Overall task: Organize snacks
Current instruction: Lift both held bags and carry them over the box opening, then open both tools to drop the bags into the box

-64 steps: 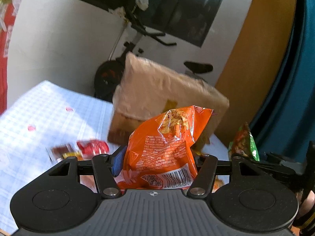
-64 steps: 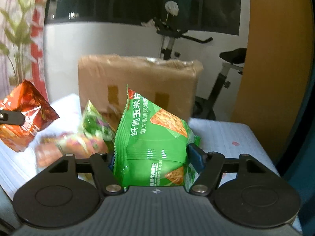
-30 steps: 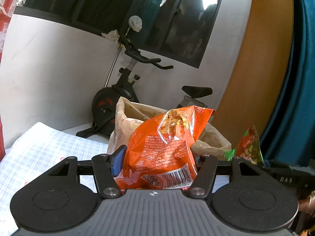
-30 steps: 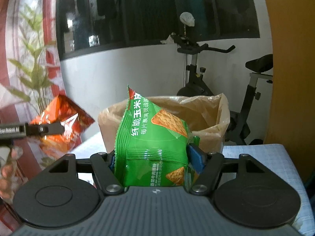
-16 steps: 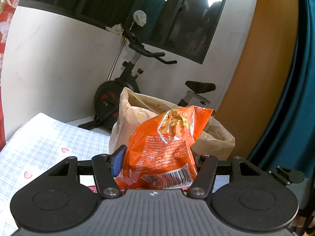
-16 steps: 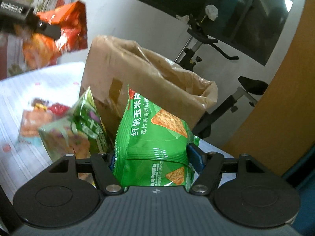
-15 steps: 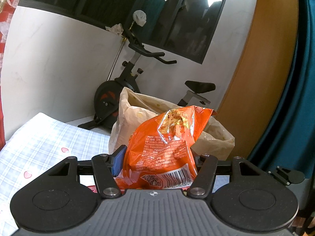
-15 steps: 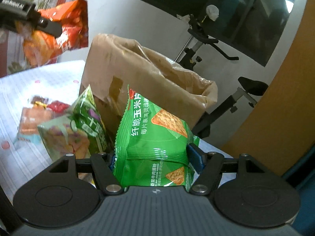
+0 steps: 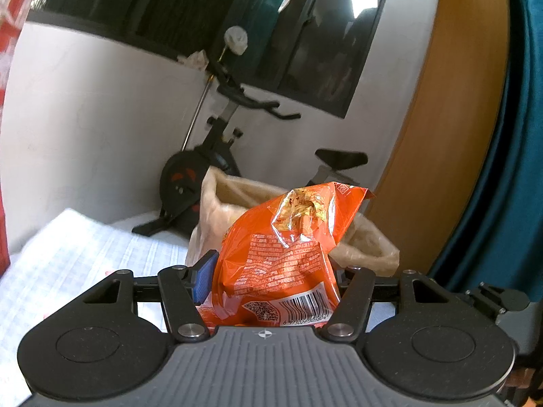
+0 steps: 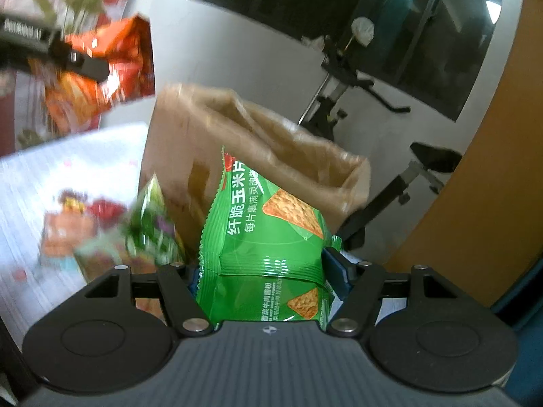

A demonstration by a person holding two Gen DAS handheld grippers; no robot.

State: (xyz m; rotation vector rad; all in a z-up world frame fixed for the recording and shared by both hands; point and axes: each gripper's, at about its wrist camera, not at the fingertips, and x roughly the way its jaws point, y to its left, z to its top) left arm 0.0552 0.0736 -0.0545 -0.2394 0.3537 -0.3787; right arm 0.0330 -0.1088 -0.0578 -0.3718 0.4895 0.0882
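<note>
Each gripper is black and grey. The left gripper [image 9: 271, 281] has a wide grey base with thin ridges and a small round cross mark in the middle. Two big black round lobes sit at its sides, each with a flat circle on top. Black bars with shiny silver screws lead to the fingers, which wear blue pads [image 9: 204, 279]. The right gripper [image 10: 266, 279] looks the same, with blue pads [image 10: 336, 271] too.

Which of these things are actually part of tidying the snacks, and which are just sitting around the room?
Part of the job:
orange snack packet in the left gripper
green chip packet in the right gripper
open paper bag
loose snacks on the table

Just around:
exercise bike
window
</note>
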